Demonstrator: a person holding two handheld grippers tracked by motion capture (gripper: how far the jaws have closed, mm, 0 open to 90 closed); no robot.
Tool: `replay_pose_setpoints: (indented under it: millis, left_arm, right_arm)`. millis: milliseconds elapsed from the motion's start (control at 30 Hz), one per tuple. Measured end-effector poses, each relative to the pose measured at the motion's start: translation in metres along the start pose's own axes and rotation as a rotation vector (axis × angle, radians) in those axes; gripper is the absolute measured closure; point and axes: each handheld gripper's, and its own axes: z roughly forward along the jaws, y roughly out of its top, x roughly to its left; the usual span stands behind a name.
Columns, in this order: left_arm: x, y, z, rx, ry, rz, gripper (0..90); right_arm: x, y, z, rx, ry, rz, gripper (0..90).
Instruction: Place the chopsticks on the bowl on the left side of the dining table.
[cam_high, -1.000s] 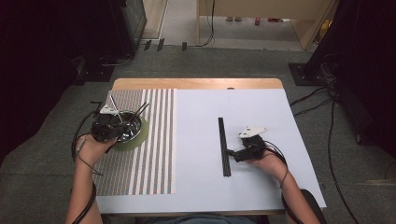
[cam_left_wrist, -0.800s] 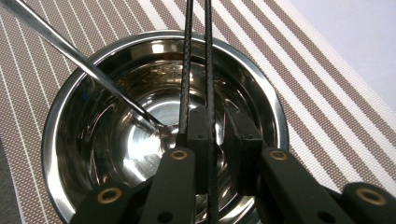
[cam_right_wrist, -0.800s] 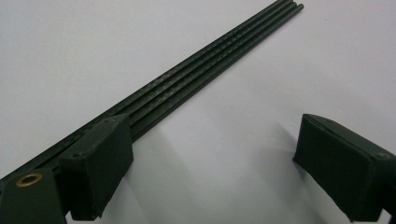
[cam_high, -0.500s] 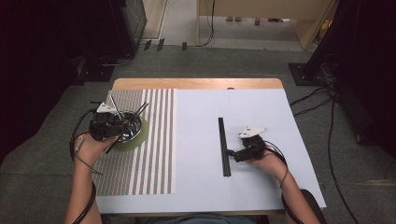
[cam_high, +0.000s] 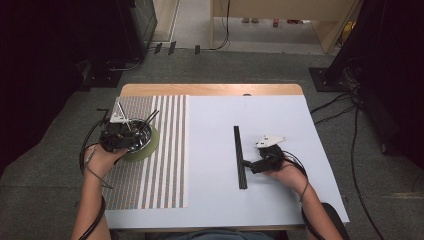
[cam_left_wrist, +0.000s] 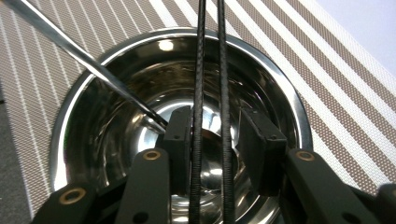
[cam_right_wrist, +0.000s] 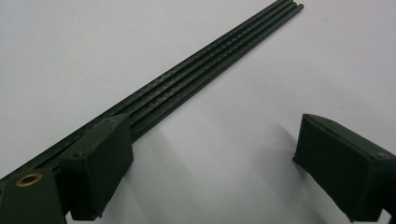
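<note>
Gripper status, high view: my left gripper (cam_high: 122, 136) hangs over the steel bowl (cam_high: 145, 142), which sits on a green coaster (cam_high: 152, 147) on the striped mat (cam_high: 165, 165) at the left of the counter (cam_high: 280, 200). My right gripper (cam_high: 257, 165) rests on the white part of the counter just beside a bundle of black chopsticks (cam_high: 240, 157). One risk shows here: the bowl is light and stands on a loose coaster, so a sideways pull as I lift out may slide or tip it.

Left gripper view: the jaws stand apart and have just been opening. Two black chopsticks (cam_left_wrist: 210, 70) run between the pads (cam_left_wrist: 180, 140), the left stick close against the left pad, the right stick clear of the right pad. I judge them released, leaning on the far rim of the bowl (cam_left_wrist: 299, 126) with their lower ends hidden behind the jaws. A metal utensil handle (cam_left_wrist: 84, 58) leans in from the upper left. Withdrawing at an angle may drag the left stick, flip the pair over the rim, or knock the handle.

Right gripper view: the jaws are wide apart and hold nothing. The left pad (cam_right_wrist: 100, 158) lies against the chopstick bundle (cam_right_wrist: 201, 70); the right pad (cam_right_wrist: 341, 158) is well clear of it. Closing from here would shove the round sticks across the smooth counter and scatter them, or catch too few.
</note>
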Motion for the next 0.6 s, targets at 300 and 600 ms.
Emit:
replay_pose_setpoints:
  millis: [300,600]
  left_arm:
    - [-0.0031,0.0007,0.0034,0.006,-0.010,0.012,67.8]
    - [-0.0001,-0.0025,0.0046,0.035,-0.026,-0.013,79.1]
  right_arm:
    - [0.0000,0.0000,0.0000,0.000,0.000,0.000,10.9]
    - [0.0000,0.0000,0.0000,0.000,0.000,0.000,10.9]
